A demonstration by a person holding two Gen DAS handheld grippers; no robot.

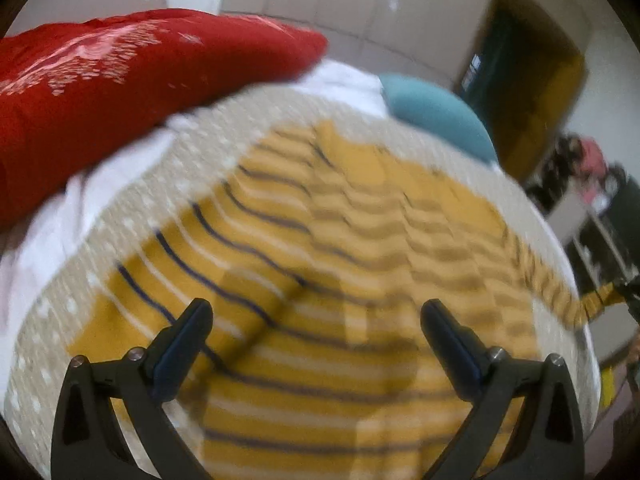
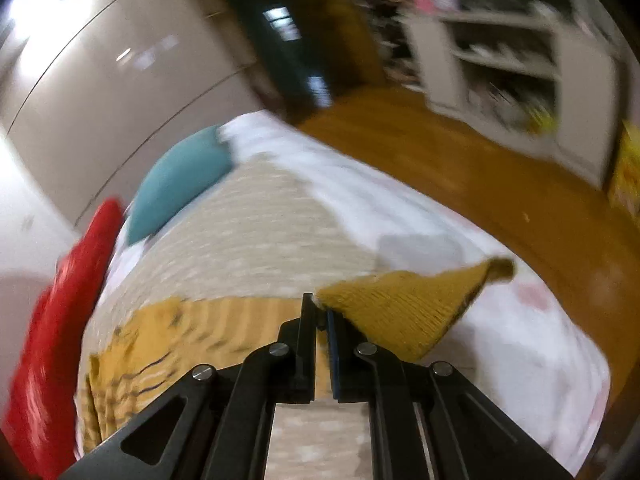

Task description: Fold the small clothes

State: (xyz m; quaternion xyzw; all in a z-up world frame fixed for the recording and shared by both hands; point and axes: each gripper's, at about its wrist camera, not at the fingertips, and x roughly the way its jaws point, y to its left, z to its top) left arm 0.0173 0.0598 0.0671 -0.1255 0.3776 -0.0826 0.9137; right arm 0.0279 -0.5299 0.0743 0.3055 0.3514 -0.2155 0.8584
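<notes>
A yellow sweater with dark and white stripes (image 1: 320, 240) lies spread on a beige dotted blanket (image 1: 192, 152). My left gripper (image 1: 317, 306) hovers above its body, open, with nothing between the fingers. One sleeve (image 1: 560, 300) stretches off to the right, lifted from the bed. In the right wrist view my right gripper (image 2: 319, 312) is shut on the plain yellow ribbed cuff (image 2: 412, 304) of that sleeve, which sticks out to the right of the jaws. The sweater's body (image 2: 180, 332) lies lower left. Both views are blurred.
A red pillow (image 1: 120, 80) and a teal cushion (image 1: 436, 116) lie at the far side of the bed. White sheet (image 2: 400, 208) borders the blanket. Beyond the bed edge are a wooden floor (image 2: 480, 168) and a white shelf unit (image 2: 500, 60).
</notes>
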